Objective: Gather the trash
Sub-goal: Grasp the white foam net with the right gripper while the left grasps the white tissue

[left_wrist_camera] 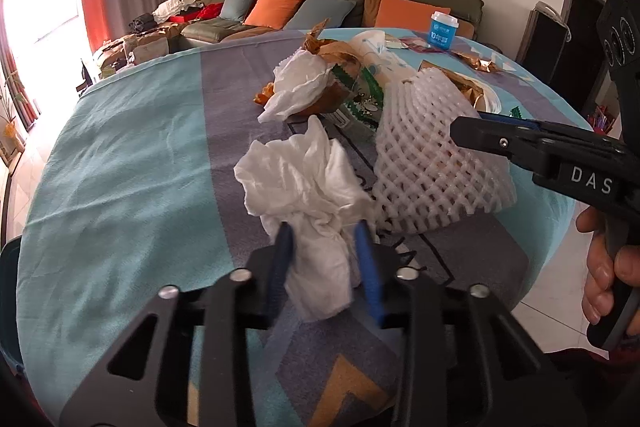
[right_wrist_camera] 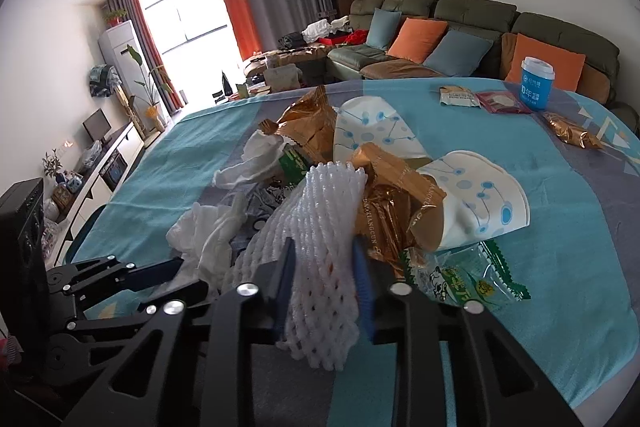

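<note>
My left gripper [left_wrist_camera: 324, 235] is shut on a crumpled white tissue [left_wrist_camera: 308, 187] held just above the table. My right gripper [right_wrist_camera: 324, 251] is shut on a white foam fruit net [right_wrist_camera: 320, 227]; the net also shows in the left wrist view [left_wrist_camera: 424, 155], with the right gripper [left_wrist_camera: 472, 131] reaching in from the right. Behind them lies a pile of trash: a second tissue [left_wrist_camera: 300, 87], gold snack wrappers [right_wrist_camera: 392, 195], paper cups [right_wrist_camera: 476, 195] and green wrappers [right_wrist_camera: 468, 275].
The table has a blue and grey cloth [left_wrist_camera: 132, 163]. A blue lidded cup [right_wrist_camera: 538, 83], small packets [right_wrist_camera: 480, 99] and a gold wrapper [right_wrist_camera: 572, 135] lie at the far right. A sofa with cushions [right_wrist_camera: 440, 39] stands behind the table.
</note>
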{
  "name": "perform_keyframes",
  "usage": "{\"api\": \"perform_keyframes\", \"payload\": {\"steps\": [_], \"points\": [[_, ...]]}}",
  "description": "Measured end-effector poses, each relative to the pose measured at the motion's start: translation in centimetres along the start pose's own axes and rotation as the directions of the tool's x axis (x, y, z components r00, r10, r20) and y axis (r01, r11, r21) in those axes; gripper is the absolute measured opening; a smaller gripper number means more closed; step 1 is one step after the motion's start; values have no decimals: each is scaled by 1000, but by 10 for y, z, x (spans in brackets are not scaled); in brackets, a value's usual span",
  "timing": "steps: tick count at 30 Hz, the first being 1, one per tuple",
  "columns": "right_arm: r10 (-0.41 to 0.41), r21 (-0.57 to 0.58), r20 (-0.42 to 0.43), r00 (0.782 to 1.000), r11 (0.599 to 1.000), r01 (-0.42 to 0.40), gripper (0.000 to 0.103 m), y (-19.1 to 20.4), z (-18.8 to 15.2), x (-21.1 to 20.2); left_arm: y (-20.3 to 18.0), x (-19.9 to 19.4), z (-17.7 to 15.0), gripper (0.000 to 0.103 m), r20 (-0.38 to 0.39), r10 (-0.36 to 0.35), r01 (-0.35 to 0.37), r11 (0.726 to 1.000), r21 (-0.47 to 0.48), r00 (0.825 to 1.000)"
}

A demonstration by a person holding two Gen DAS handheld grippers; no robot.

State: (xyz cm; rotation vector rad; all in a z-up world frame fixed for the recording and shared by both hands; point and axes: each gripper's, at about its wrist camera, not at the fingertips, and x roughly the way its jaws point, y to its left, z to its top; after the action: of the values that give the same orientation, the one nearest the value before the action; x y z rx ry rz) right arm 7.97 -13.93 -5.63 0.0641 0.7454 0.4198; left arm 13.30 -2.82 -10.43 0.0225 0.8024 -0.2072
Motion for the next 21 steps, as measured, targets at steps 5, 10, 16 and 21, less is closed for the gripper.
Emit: {"api": "perform_keyframes", "payload": {"steps": [5,10,16,21], "points": [[16,-11,14,1000,1000,-16,12,5,1,-7,7,-1,-3,7,0,-17,17,999,-29,1000],[21,-19,40,999,1000,-20,11,10,3,-16,13,-12,-5,5,35,-23,25,998,-54,999],[26,-38,105,994,999,-22,11,21,11,-36,26,-39,-1,5,123,17,-6,996,-86,992],[33,-47,158,987,999,-26,11,26,23,-49,46,-69,4,5,197,65,-41,991,-125,978]]}}
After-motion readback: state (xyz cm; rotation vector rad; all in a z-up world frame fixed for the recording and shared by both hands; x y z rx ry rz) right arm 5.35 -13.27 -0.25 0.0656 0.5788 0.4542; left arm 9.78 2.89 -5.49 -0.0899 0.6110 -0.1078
